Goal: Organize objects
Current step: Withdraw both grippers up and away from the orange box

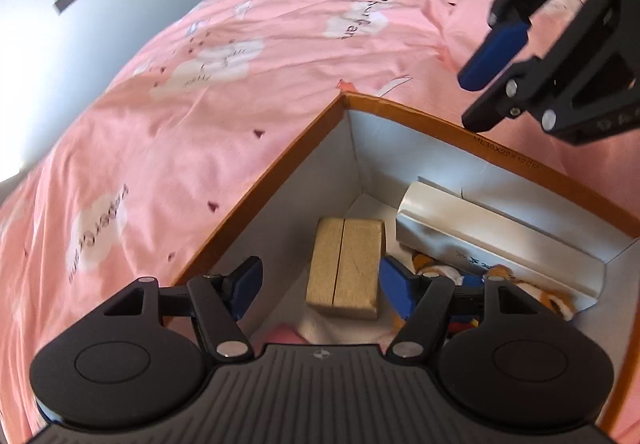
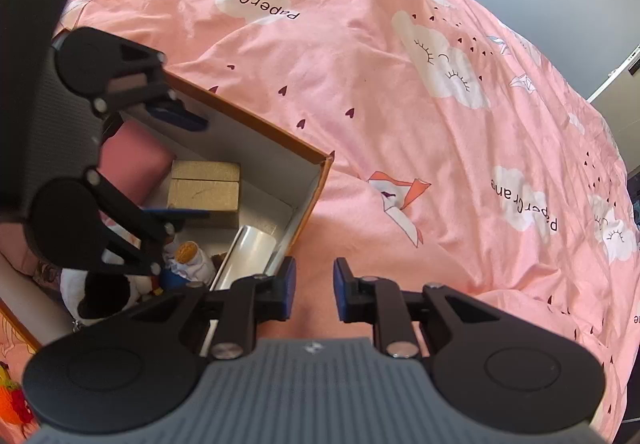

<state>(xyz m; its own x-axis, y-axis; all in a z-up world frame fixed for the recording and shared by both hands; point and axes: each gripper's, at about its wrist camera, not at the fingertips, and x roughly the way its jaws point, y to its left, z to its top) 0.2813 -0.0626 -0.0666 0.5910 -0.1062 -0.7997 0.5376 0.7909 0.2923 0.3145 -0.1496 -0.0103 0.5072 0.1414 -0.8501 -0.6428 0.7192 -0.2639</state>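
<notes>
An orange-rimmed cardboard box with a white inside sits on a pink bed cover. In it lies a tan wooden block with a groove along its top. My left gripper hangs over the box, open. Its blue pads stand on either side of the block and clear of it. My right gripper is just outside the box's right wall, over the cover. It is open a little, with nothing between its pads.
The box also holds a long silver carton, a plush toy and a pink soft item. The pink bed cover spreads all round the box. Grey walls rise beyond the bed.
</notes>
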